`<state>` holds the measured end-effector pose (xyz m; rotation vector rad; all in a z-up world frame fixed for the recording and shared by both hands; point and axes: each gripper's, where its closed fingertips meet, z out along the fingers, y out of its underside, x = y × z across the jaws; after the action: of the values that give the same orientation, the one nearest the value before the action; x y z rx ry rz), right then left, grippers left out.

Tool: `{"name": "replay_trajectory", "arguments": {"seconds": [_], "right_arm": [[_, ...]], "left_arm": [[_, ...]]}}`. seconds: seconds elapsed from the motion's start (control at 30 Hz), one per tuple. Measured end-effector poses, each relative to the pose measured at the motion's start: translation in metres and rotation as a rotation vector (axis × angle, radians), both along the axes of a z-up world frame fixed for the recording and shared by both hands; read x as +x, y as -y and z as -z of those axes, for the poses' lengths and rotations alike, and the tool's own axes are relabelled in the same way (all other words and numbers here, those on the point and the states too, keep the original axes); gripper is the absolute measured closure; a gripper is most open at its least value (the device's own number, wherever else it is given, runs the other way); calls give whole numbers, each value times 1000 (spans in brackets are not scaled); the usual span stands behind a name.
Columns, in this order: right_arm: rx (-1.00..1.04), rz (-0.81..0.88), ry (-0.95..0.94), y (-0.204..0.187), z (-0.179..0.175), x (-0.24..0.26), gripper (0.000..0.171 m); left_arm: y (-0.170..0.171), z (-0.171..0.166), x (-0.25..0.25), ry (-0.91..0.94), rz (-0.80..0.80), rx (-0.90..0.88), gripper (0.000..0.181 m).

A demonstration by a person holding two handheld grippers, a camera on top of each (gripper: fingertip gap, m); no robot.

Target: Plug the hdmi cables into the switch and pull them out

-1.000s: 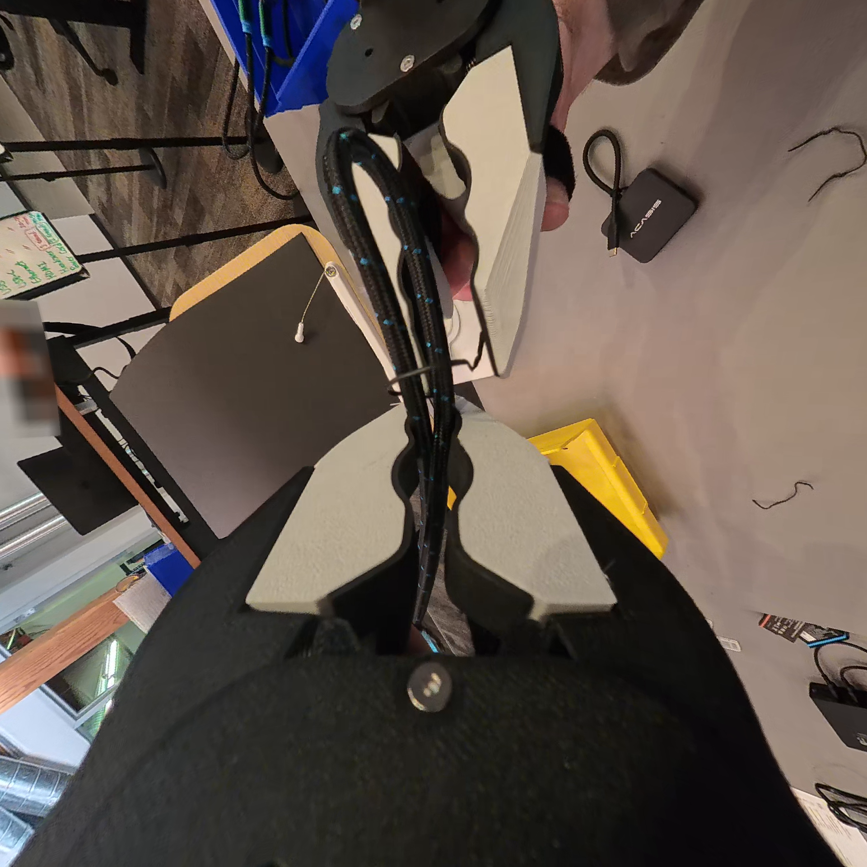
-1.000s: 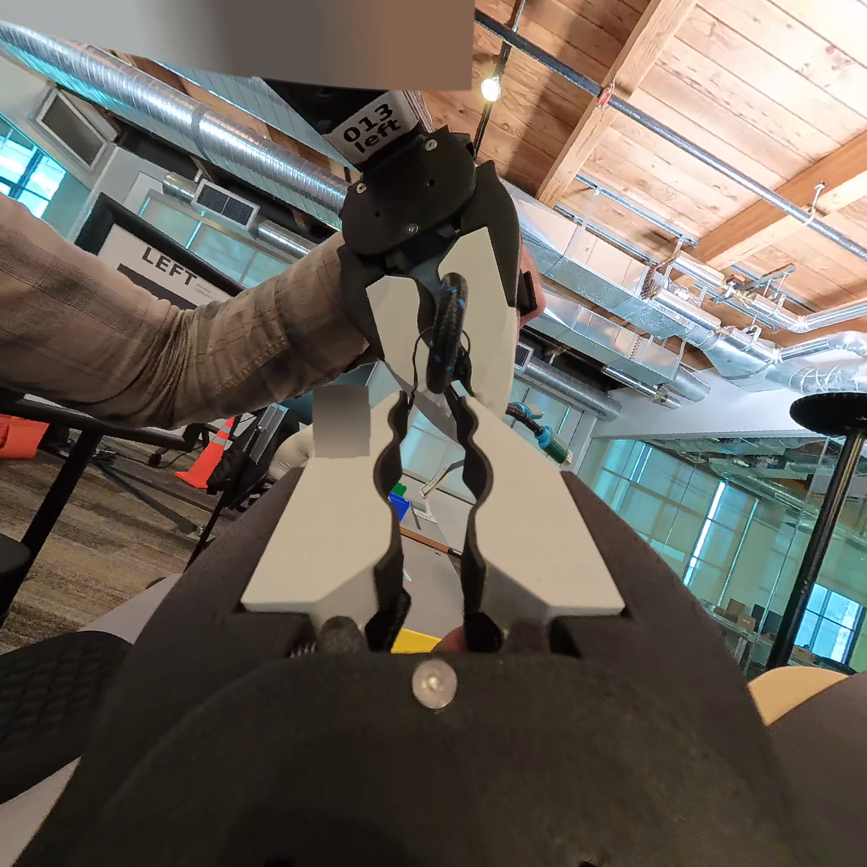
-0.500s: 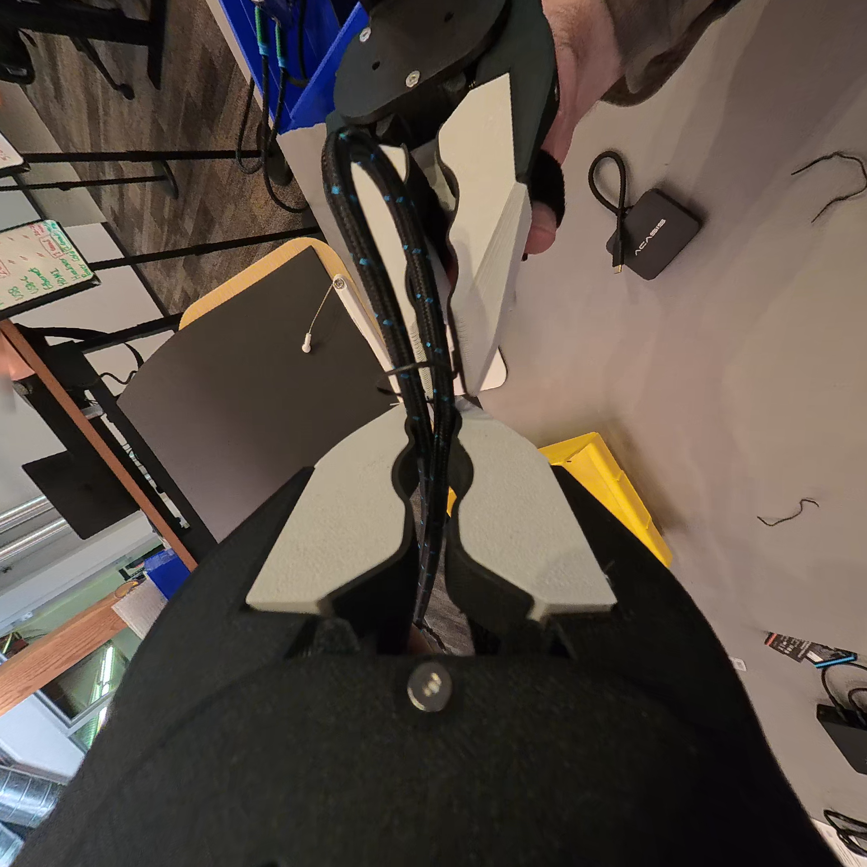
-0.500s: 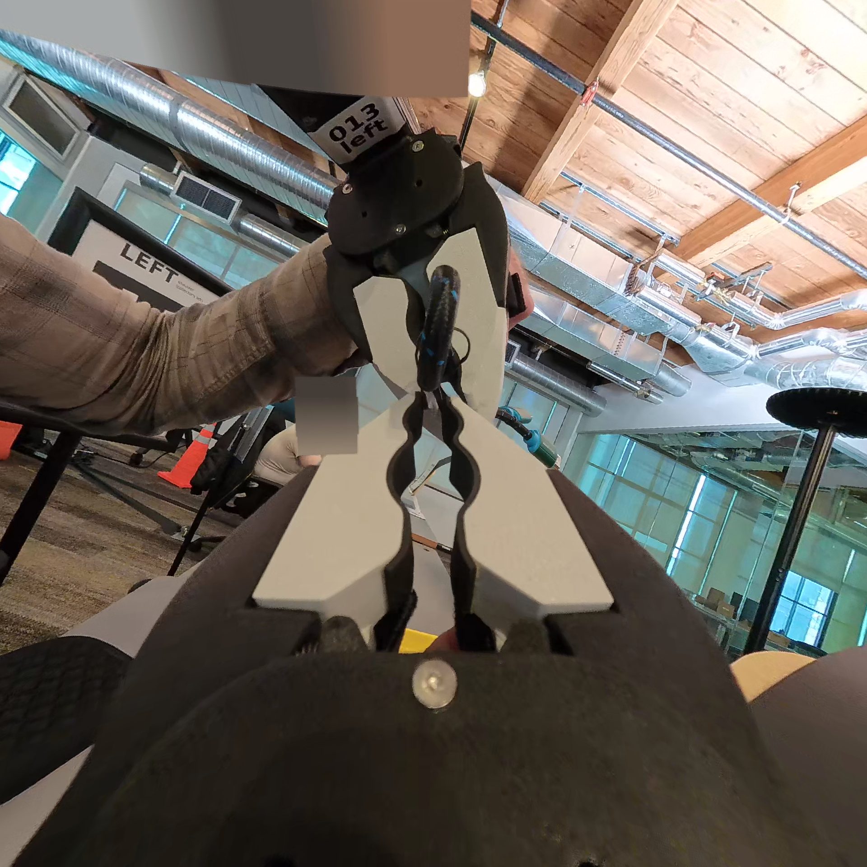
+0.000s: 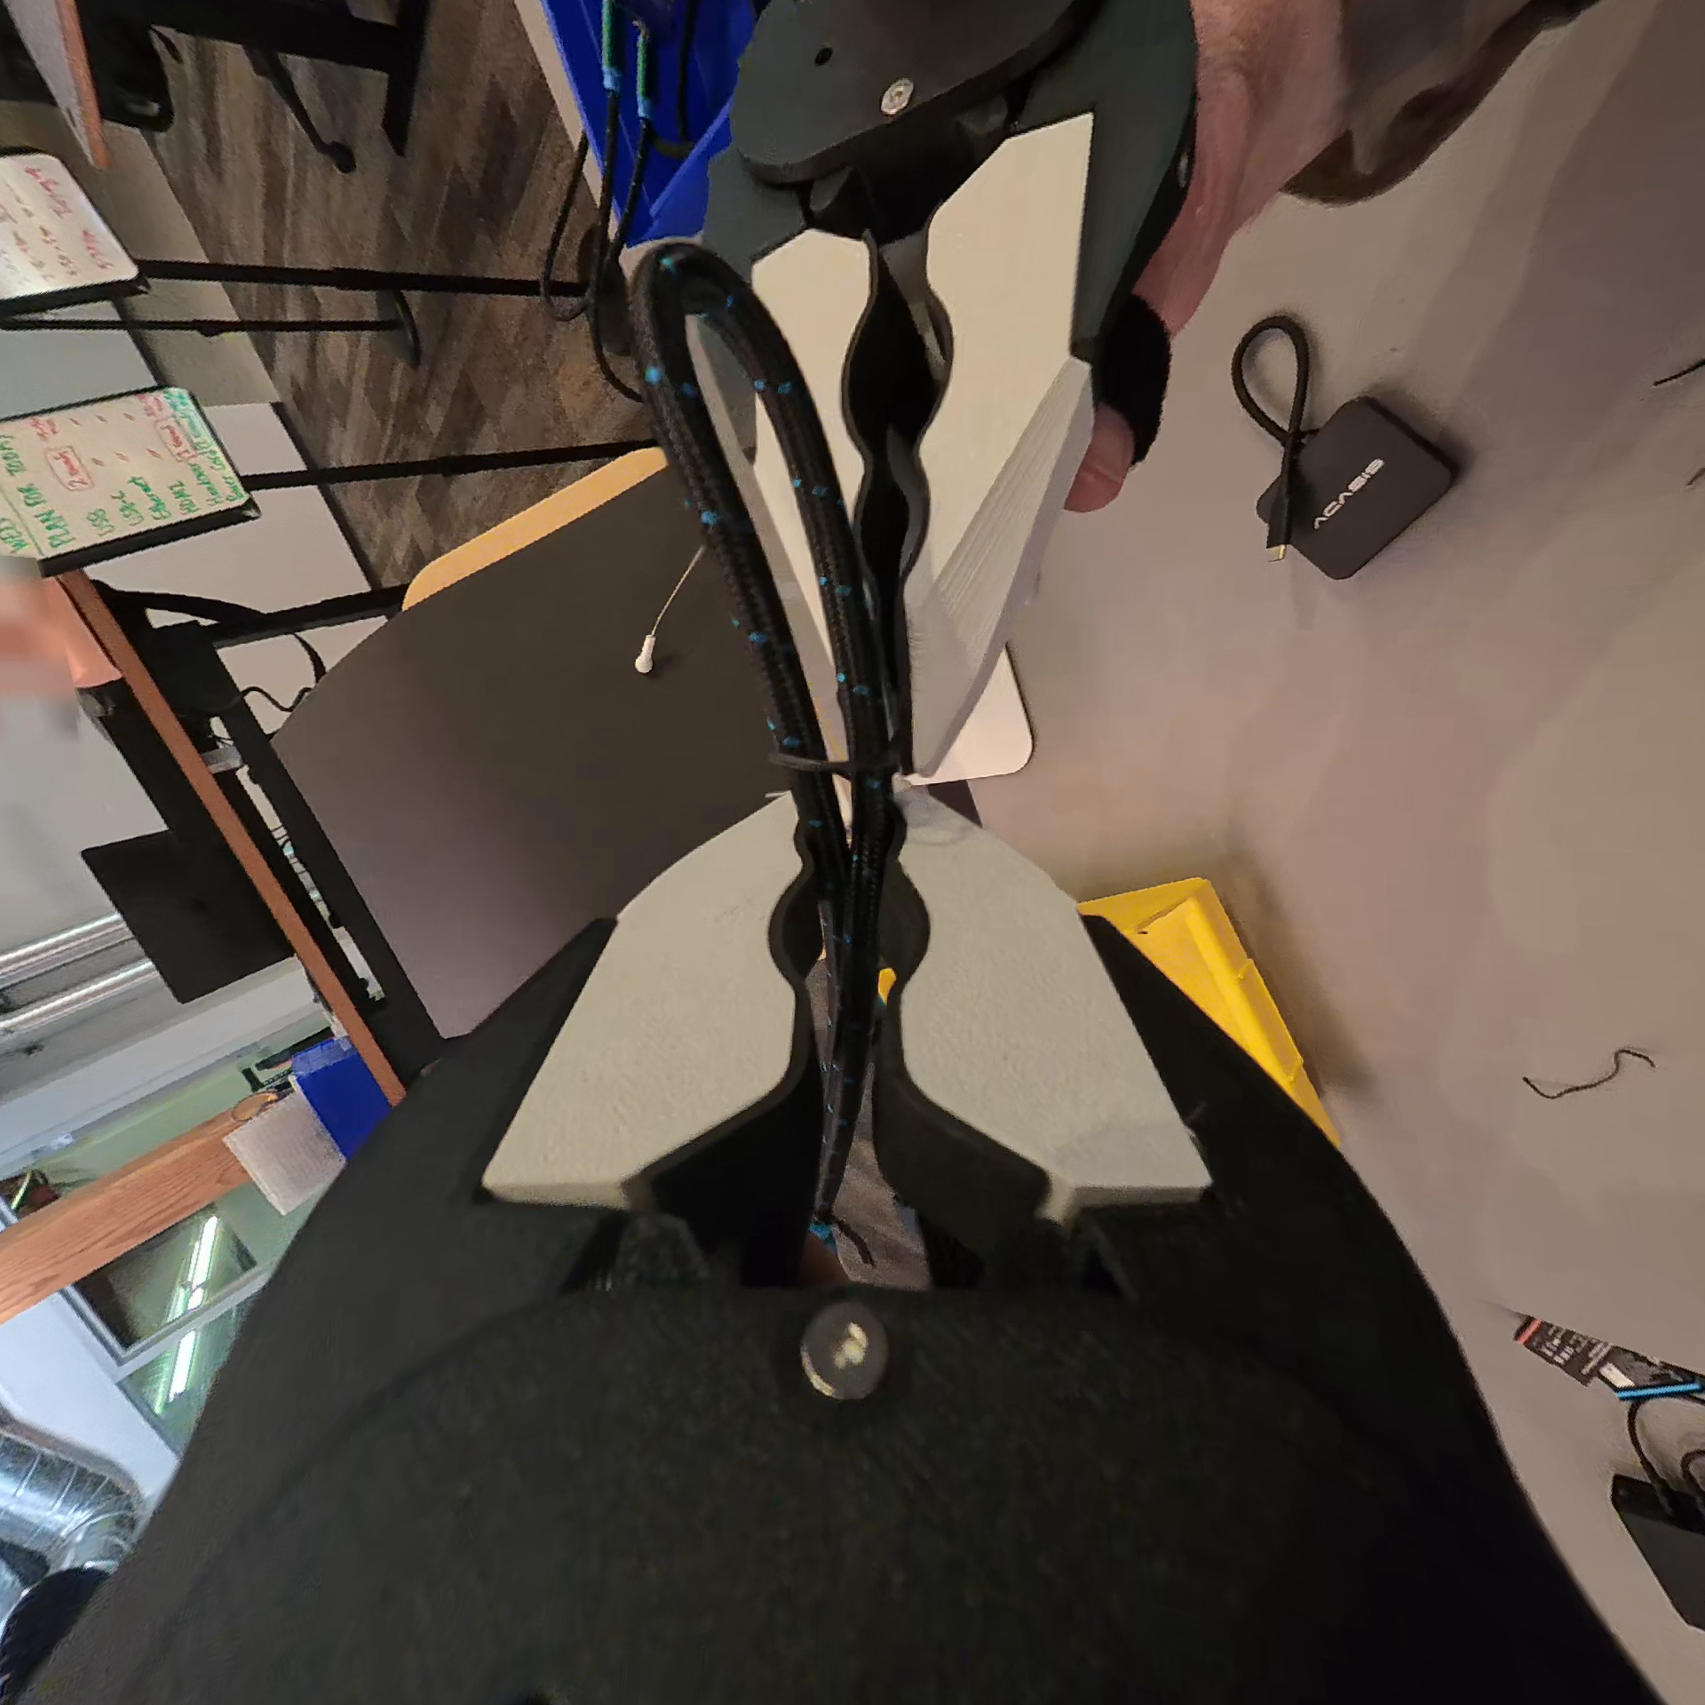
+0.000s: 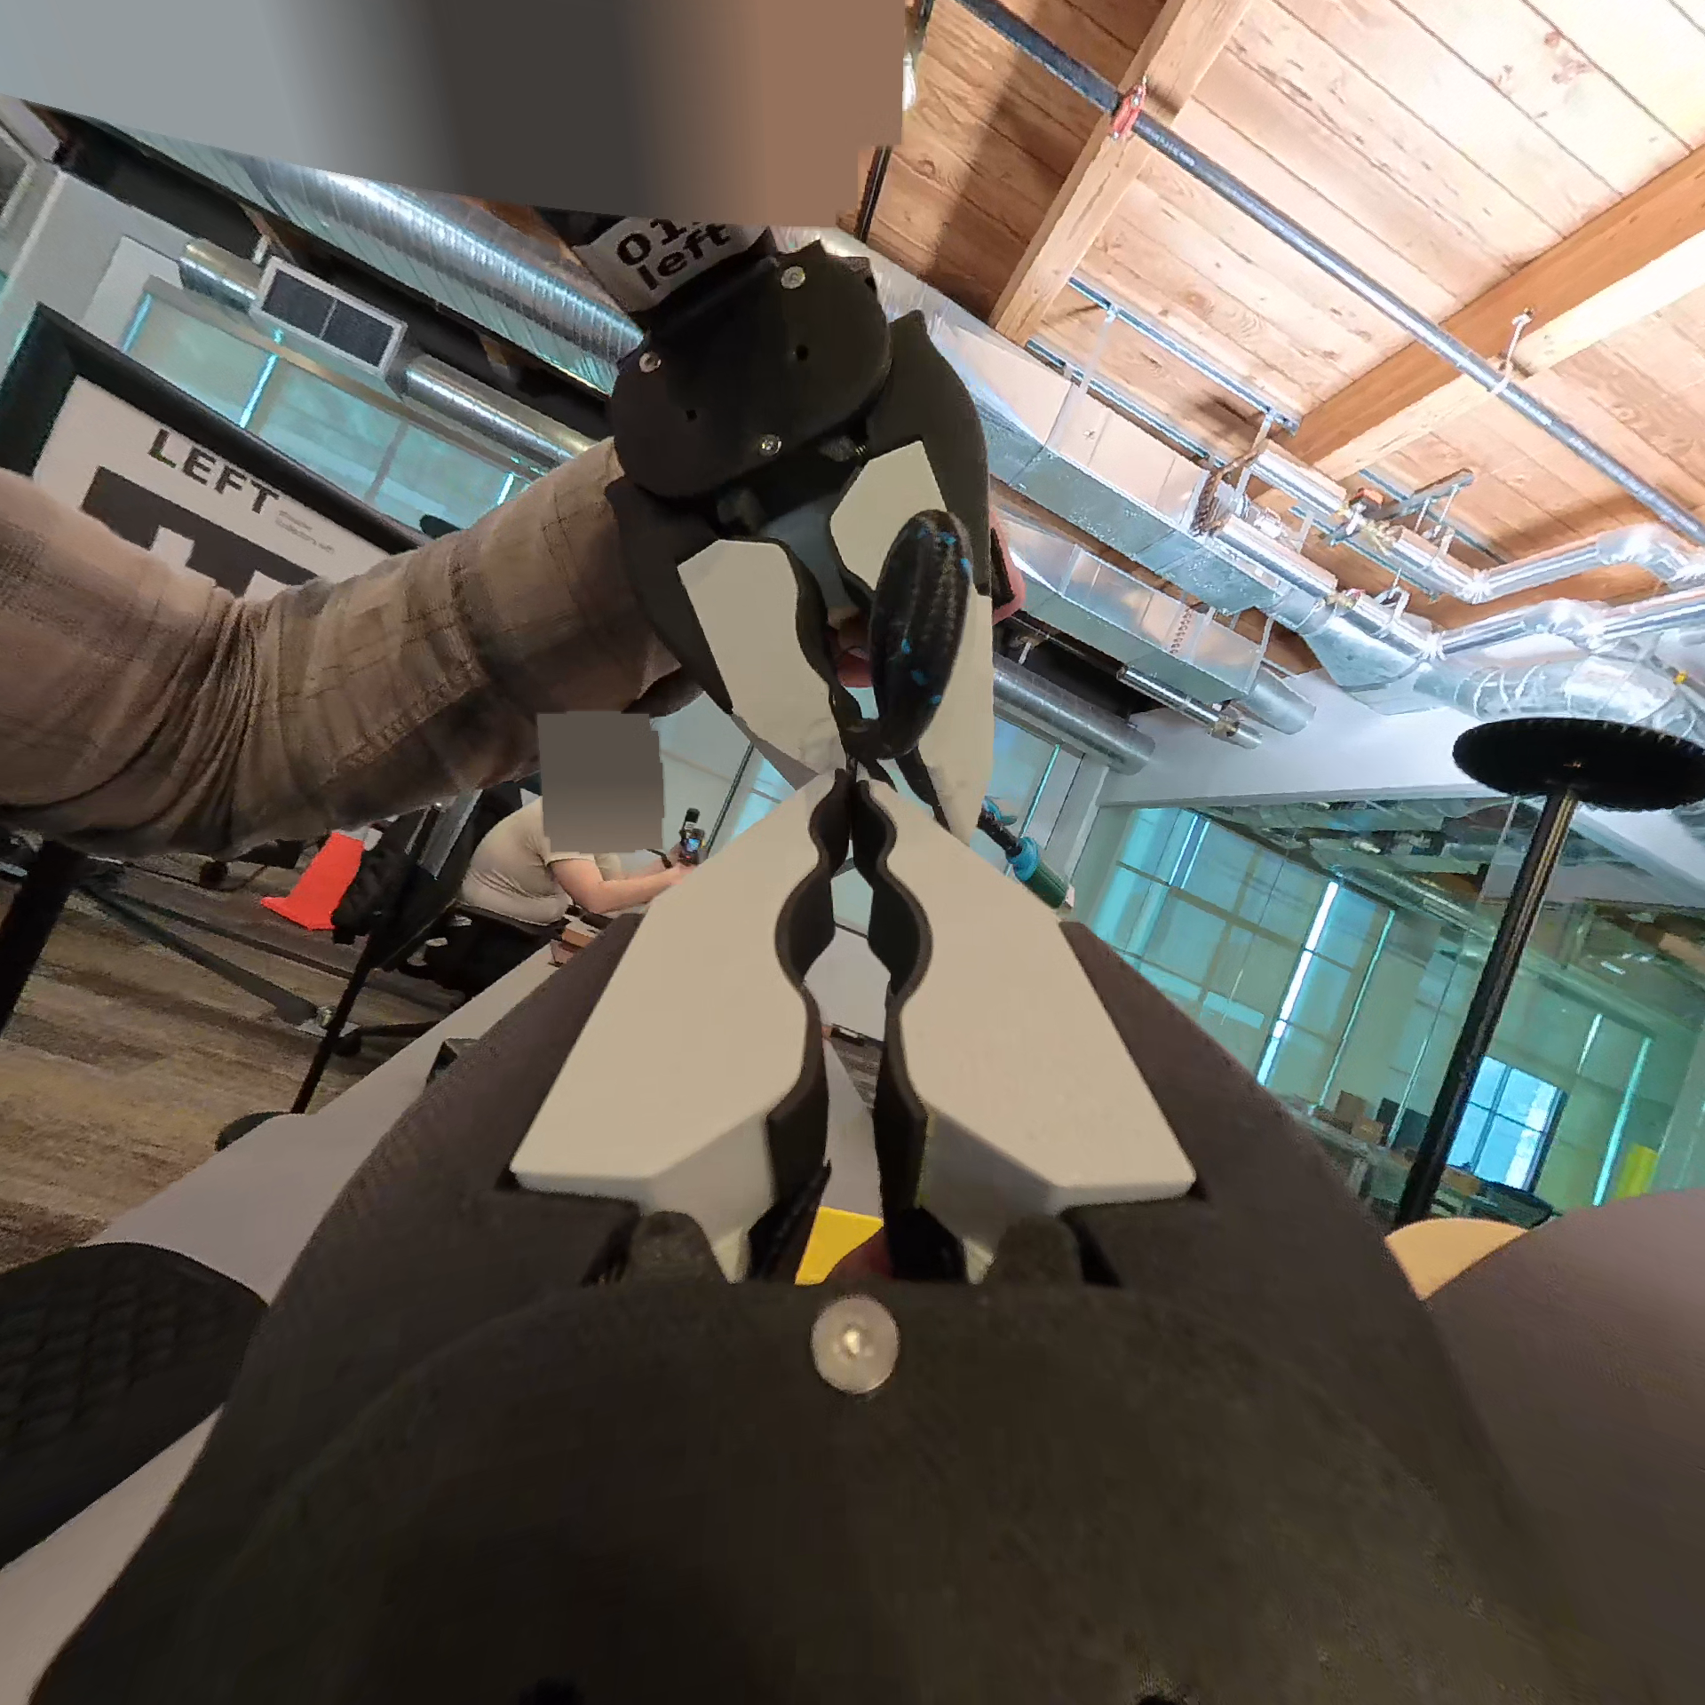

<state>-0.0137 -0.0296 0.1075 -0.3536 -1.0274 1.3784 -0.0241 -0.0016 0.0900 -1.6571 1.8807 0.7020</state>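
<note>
Left gripper [image 5: 844, 830] clamps the bundled cable [image 5: 738, 498] above the worktop [image 5: 1384, 784]; right gripper [image 6: 851, 784], jaws pinched on its tie [image 5: 835, 762], apparently untying before plugging into the switch [image 5: 1356, 489].

The braided black-and-blue cable [image 5: 835, 996] runs down between the left gripper [image 5: 847, 830] fingers and disappears behind the gripper's black body, so its ends and plugs are hidden. In the right wrist view the cable's loop [image 6: 913, 637] covers part of the far gripper's finger. What the right gripper [image 6: 849, 792] pinches at its tips is too thin to identify. A black box [image 5: 1670, 1559] at the near right is cut off by the picture's edge. The yellow bin [image 5: 1218, 978] is mostly hidden behind the left gripper. The blue bin [image 5: 683, 120] is cut off at the top.
</note>
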Motion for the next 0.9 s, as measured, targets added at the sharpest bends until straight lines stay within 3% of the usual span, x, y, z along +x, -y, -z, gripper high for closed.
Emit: {"name": "replay_trajectory", "arguments": {"seconds": [0.03, 0.4, 0.67, 0.83, 0.9], "right_arm": [[-10, -11, 4, 0, 0, 0, 171], [-87, 13, 51, -6, -3, -9, 171], [-291, -222, 95, -12, -2, -12, 171], [-311, -147, 96, -26, 1, -15, 171], [-284, -121, 101, -25, 2, -16, 163]], "left_arm": [[-1, 0, -1, 6, -6, 7, 174], [-24, -7, -8, 76, -62, 201, 174], [-42, -14, -16, 98, -108, 402, 175], [-50, -15, -25, 53, -118, 479, 174], [-51, -15, -26, 50, -118, 488, 174]]}}
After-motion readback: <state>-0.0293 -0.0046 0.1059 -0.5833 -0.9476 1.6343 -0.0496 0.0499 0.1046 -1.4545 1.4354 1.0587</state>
